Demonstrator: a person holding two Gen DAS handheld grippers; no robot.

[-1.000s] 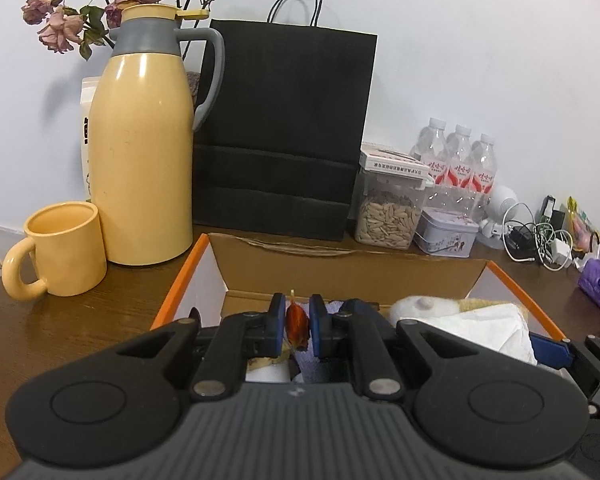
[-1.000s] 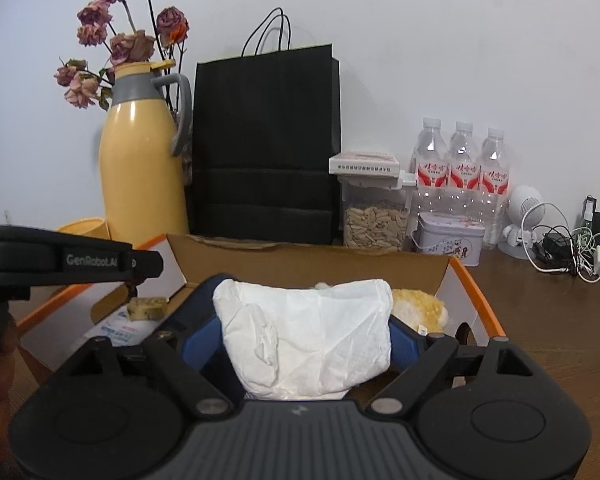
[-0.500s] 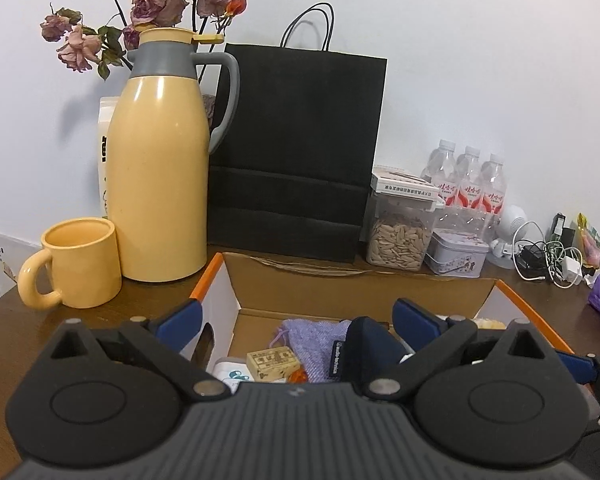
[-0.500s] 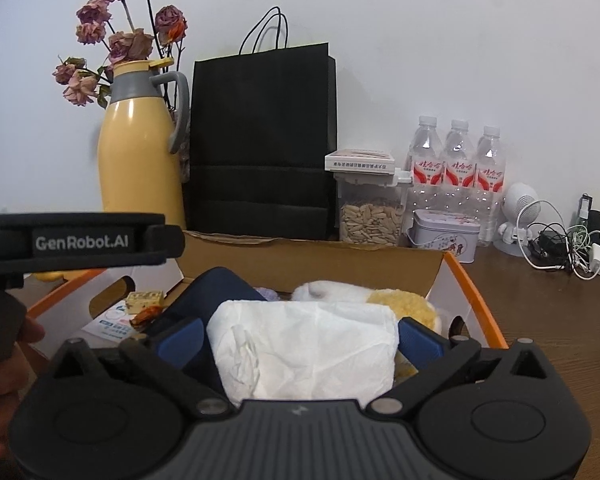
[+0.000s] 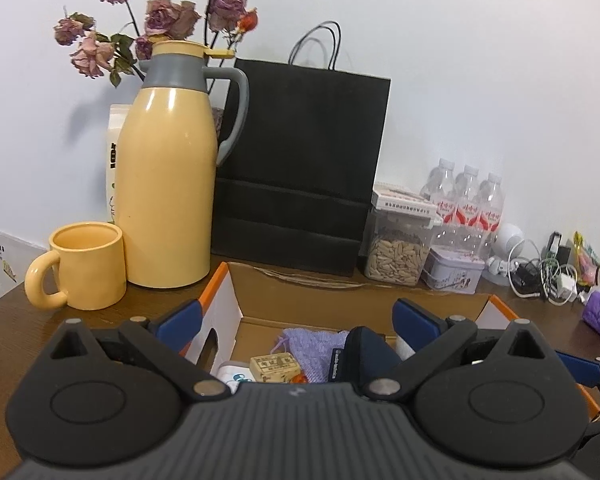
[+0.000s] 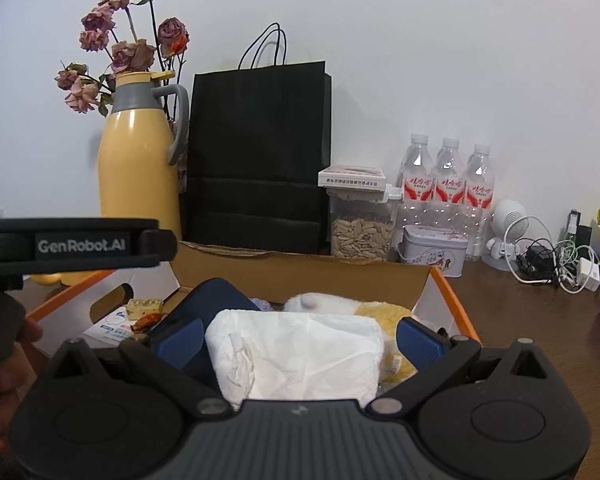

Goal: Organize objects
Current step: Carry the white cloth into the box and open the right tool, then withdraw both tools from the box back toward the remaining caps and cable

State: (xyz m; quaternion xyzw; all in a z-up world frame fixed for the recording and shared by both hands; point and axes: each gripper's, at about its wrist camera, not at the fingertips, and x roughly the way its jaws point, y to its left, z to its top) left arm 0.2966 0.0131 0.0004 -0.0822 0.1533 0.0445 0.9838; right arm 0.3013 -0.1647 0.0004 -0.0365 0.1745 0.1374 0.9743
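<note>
Brown wooden table (image 5: 4,332) carries a cardboard box (image 6: 300,266) with orange edges, and both tools are poised over it. Nearest, the left gripper (image 5: 296,320) is spread wide with nothing between its blue pads; below it lie a small tan block (image 5: 275,367), a purple knitted pouch (image 5: 314,346) and a dark blue case (image 5: 362,354). The right gripper (image 6: 300,336) is likewise wide — a white tissue pack (image 6: 296,360) sits between the pads, apparently untouched and resting in the box on a yellow plush toy (image 6: 384,314). Release appears complete. Each tool is best lifted straight up — clear of the contents — before moving sideways, so nothing is snagged. Farther back stand a yellow mug (image 5: 86,266), a yellow jug (image 5: 168,184) and a black paper bag (image 5: 300,168).
</note>
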